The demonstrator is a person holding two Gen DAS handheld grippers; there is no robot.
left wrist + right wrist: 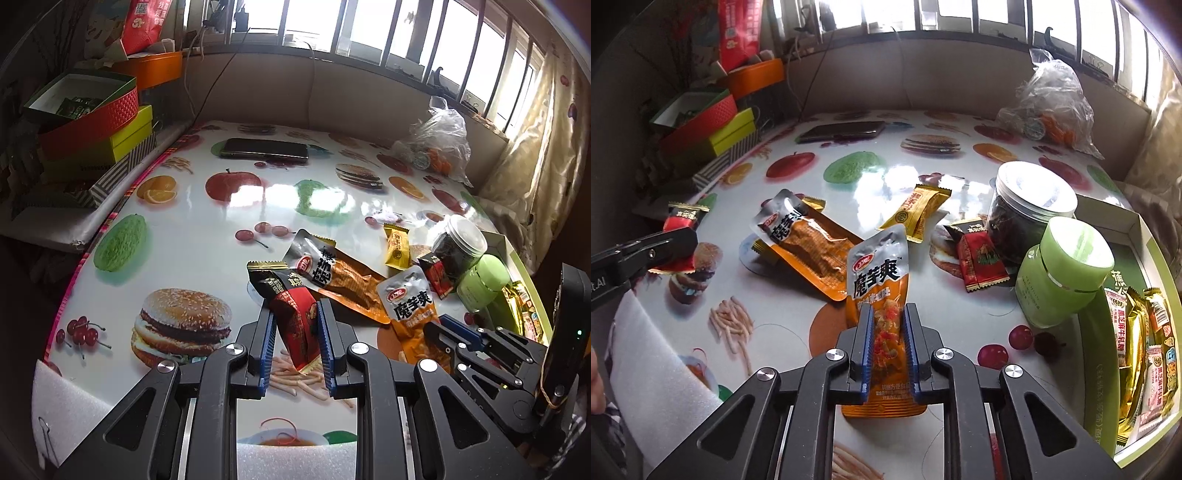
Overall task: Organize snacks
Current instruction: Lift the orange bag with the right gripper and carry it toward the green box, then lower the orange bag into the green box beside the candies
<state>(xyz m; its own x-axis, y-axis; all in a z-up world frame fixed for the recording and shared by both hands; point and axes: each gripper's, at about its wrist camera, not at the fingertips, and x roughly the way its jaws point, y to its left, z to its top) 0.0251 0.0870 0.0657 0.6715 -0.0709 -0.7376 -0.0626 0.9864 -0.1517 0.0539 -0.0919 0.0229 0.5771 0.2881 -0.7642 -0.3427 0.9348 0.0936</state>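
Note:
My left gripper (295, 310) is shut on a red-and-black snack packet (284, 295), which stands tilted off the fruit-print table (192, 229). The same packet (683, 219) shows at the left of the right wrist view. My right gripper (888, 312) is shut on the lower half of a silver-and-orange konjac packet (877, 273). Loose on the table lie a longer orange packet (809, 240), a yellow packet (916, 214) and a small red packet (980, 262). At the right an open green-and-white box (1108, 210) holds several wrapped snacks.
A clear jar (1030, 206) and a green jar (1063, 273) stand beside the box. A phone (842, 131) lies at the far side, a plastic bag (1049, 110) at the far right. Stacked boxes (701, 122) sit off the left edge. White foam (653, 350) covers the near-left corner.

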